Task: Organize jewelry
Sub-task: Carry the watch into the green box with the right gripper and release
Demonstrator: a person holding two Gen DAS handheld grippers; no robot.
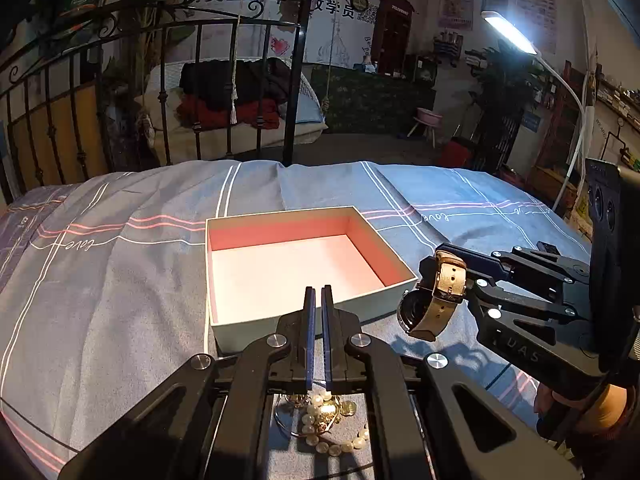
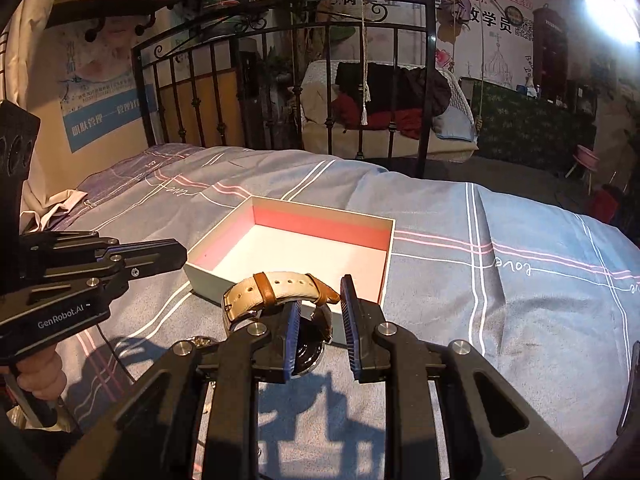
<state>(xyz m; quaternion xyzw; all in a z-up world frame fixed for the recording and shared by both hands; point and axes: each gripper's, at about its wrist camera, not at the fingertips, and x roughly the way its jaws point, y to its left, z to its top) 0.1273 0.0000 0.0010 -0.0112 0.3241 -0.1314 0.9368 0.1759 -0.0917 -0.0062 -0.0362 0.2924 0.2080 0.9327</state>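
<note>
An open box [image 1: 320, 212] with pink inner walls and a white floor sits on the blue-grey bedsheet; it also shows in the right wrist view [image 2: 384, 248]. My right gripper [image 2: 320, 300] is shut on a wristwatch [image 2: 276, 286] with a beige and tan strap and dark round face, held above the sheet just before the box's near corner. The watch [image 1: 444, 284] also shows in the left wrist view, right of the box. My left gripper [image 1: 319, 292] is shut and empty, its tips over the box's near wall. A pearl bracelet and gold pieces [image 1: 324, 420] lie under it.
The striped bedsheet [image 1: 100, 280] covers the whole surface. A black iron bed rail [image 1: 180, 80] stands behind. A bright lamp [image 1: 508, 32] on a white gooseneck lights the right side. A hanging chair with dark clothes [image 2: 384, 96] is beyond the rail.
</note>
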